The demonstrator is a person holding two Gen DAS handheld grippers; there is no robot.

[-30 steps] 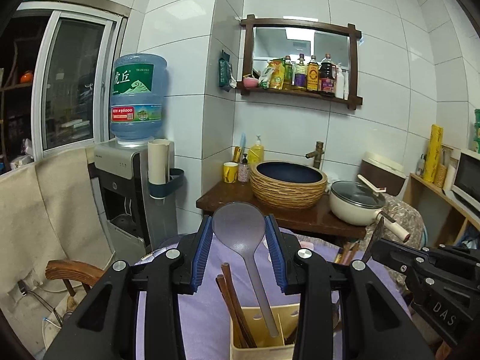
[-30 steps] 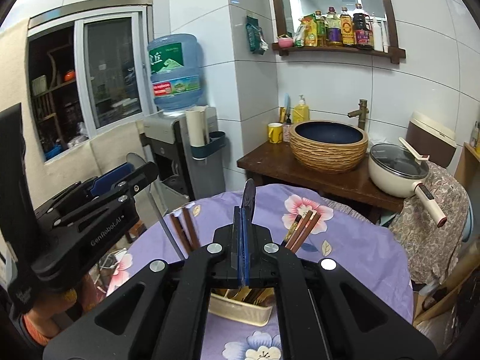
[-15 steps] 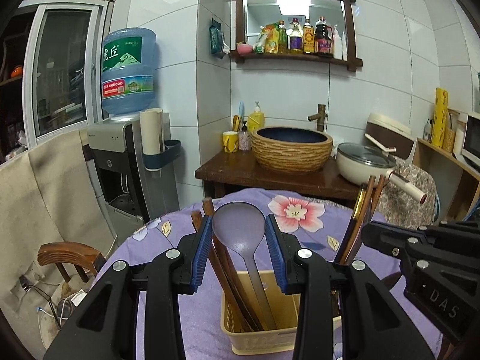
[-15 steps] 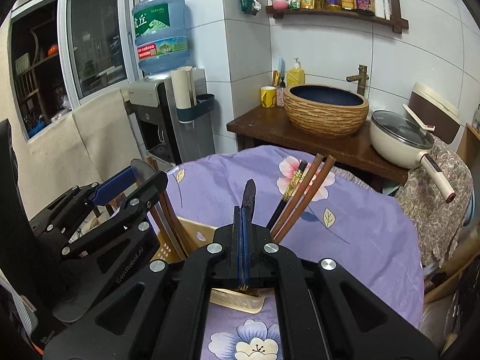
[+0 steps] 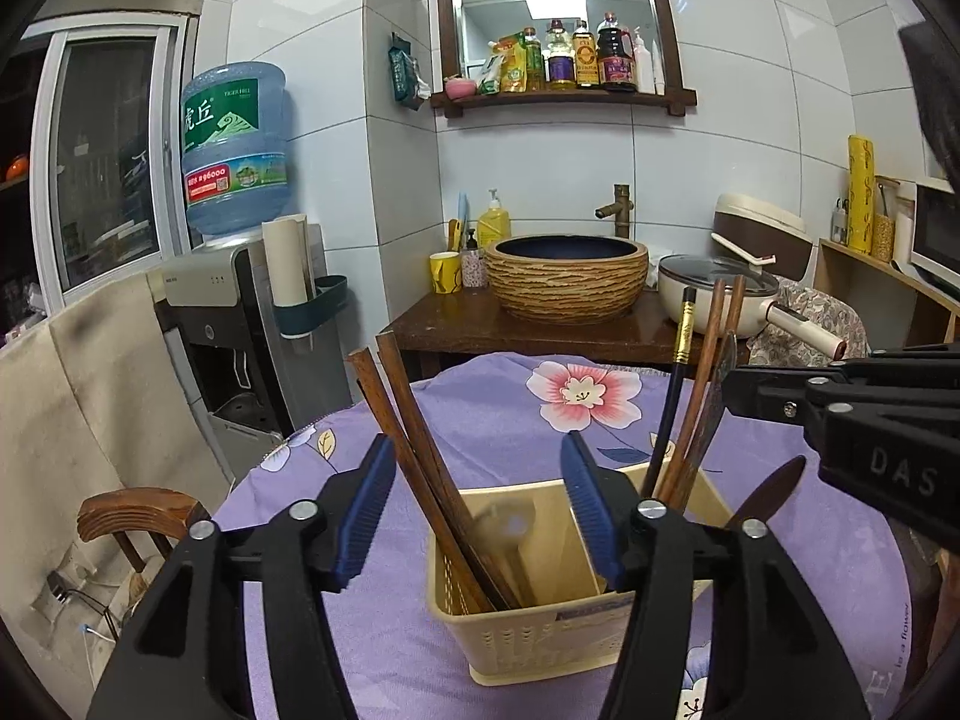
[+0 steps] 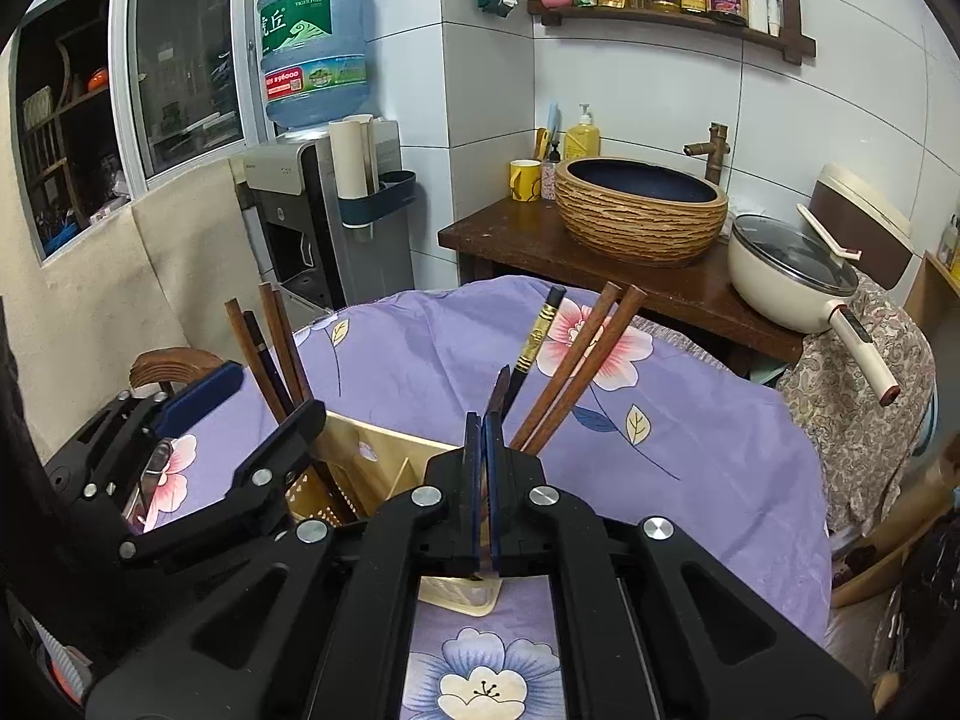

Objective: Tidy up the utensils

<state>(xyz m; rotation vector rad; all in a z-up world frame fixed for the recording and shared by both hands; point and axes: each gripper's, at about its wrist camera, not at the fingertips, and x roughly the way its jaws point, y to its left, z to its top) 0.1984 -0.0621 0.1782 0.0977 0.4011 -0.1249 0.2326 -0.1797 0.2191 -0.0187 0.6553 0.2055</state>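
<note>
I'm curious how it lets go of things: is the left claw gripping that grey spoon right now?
No. The left gripper is open, and the grey spoon sits loose in the yellow utensil basket between its spread fingers.

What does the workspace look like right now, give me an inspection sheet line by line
Surface: table under a purple flowered cloth.
Job's things: yellow basket holding chopsticks and a blurred grey spoon.
Clutter: nothing seen.
Grippers: left gripper open above the basket; right gripper shut on a dark utensil.
Cables: wires on the floor, far left.
Surroundings: water dispenser, basin, lidded pot.
</note>
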